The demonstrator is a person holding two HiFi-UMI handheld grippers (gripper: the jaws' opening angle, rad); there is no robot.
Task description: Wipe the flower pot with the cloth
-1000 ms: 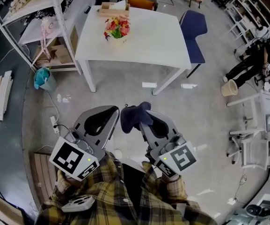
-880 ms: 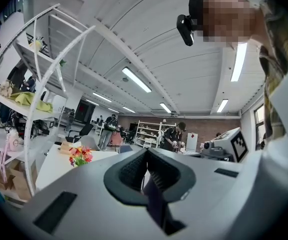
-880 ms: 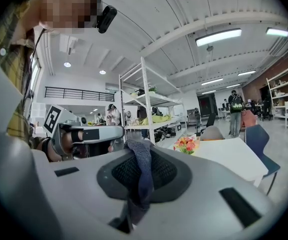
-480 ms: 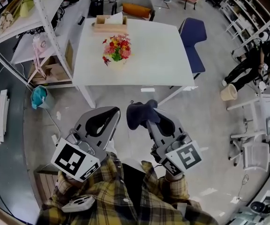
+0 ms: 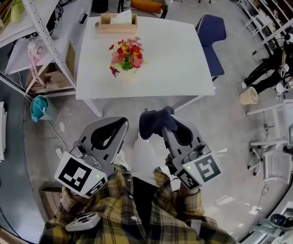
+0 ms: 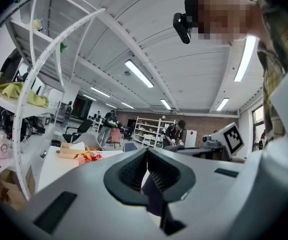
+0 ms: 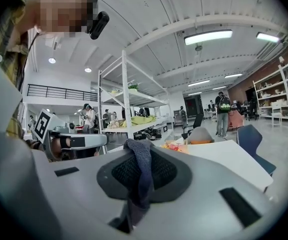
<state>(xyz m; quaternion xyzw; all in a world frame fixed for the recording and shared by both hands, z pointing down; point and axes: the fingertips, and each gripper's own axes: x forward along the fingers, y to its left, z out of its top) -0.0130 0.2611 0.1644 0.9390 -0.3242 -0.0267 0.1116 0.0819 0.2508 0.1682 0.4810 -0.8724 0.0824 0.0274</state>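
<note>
The cloth is pinched tight between the jaws of the right gripper, and most of it hangs loose. The left gripper is closed with nothing in it. The flower pot is well apart, on the white table. The pot could be tipped over if it is rubbed hard and not held.

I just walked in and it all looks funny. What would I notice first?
Probably the bright red and yellow flowers in the flower pot, in the middle of the white table ahead. Next, the dark blue cloth pinched in the right gripper, low in the head view.
</note>
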